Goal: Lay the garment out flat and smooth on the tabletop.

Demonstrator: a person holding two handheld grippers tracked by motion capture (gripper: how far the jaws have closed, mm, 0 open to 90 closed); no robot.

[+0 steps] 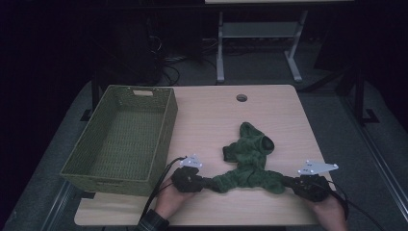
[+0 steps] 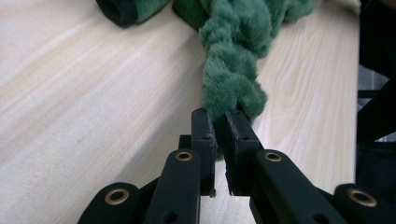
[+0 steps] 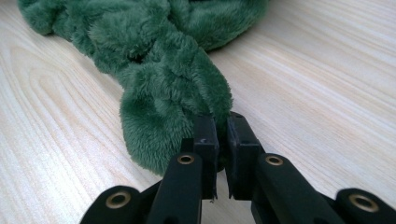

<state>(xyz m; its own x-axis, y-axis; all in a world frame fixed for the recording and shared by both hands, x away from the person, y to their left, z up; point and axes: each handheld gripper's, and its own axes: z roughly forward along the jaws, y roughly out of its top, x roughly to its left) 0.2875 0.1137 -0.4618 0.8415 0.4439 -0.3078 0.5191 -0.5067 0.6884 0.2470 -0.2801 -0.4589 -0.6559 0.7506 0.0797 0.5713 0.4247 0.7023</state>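
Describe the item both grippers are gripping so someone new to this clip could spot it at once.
On the light wooden table, right of the woven green basket, lies a dark green fuzzy garment near the front edge. The left gripper and right gripper each pinch one end. It is the only soft, plush thing there.

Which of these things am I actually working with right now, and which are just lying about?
In the job: green fleece garment; left hand-held gripper and right hand-held gripper, each clamped on one end.
Lying about: green woven basket; table.
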